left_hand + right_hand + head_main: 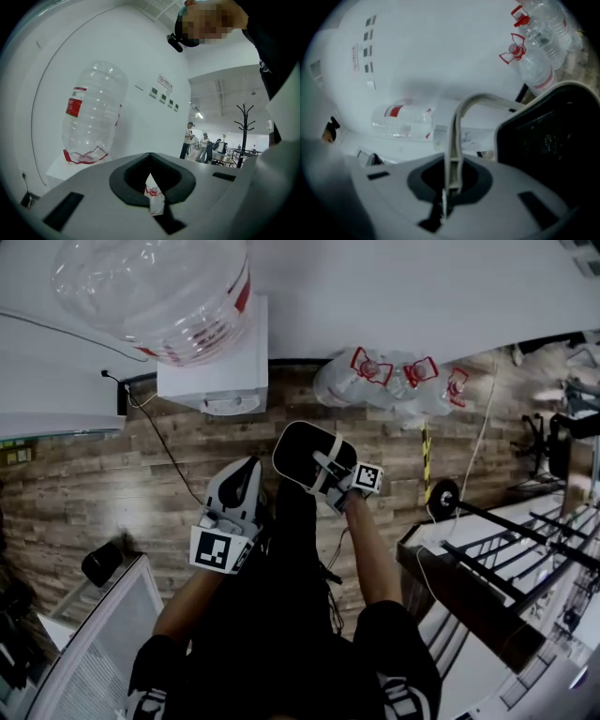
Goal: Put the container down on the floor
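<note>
In the head view a black container [305, 457] with a pale grey handle [330, 465] hangs above the wood floor [103, 493]. My right gripper [337, 488] is shut on that handle. The right gripper view shows the handle [457, 136] pinched between the jaws of the right gripper [451, 180], with the black container [548, 140] hanging to the right. My left gripper [239, 486] is beside the container on its left, jaws together and holding nothing. In the left gripper view the left gripper [150, 161] points toward the white wall.
A white water dispenser [220, 371] carrying a big clear bottle [159, 296] stands against the wall ahead. Several empty bottles [394, 381] lie on the floor to its right. A dark metal rack [506, 568] is at the right and a white slatted panel [103, 652] at the lower left.
</note>
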The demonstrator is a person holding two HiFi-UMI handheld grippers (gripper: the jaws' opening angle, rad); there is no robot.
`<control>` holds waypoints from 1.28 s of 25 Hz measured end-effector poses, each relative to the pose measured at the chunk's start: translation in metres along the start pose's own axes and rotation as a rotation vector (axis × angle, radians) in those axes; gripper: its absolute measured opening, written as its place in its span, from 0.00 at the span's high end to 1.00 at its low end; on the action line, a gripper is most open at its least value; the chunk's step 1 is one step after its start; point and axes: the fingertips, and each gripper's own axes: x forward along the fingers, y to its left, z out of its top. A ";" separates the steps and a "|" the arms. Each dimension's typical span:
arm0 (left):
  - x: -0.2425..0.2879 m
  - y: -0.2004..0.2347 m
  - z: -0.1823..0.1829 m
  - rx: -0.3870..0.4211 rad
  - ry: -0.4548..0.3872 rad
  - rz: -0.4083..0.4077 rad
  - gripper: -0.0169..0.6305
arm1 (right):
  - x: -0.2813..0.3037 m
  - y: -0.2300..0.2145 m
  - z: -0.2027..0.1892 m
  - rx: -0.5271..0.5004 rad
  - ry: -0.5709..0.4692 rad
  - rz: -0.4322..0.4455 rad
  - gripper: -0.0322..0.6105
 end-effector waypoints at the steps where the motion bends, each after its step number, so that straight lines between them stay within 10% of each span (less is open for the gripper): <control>1: 0.005 0.002 -0.003 -0.002 0.006 0.005 0.94 | 0.004 -0.005 0.001 -0.006 0.027 -0.009 0.90; 14: 0.077 0.037 -0.038 -0.038 0.067 0.078 0.94 | 0.074 -0.035 0.017 -0.089 0.418 0.065 0.90; 32: 0.146 0.048 -0.095 -0.035 0.095 0.060 0.94 | 0.108 -0.170 0.019 -0.284 1.095 -0.068 0.90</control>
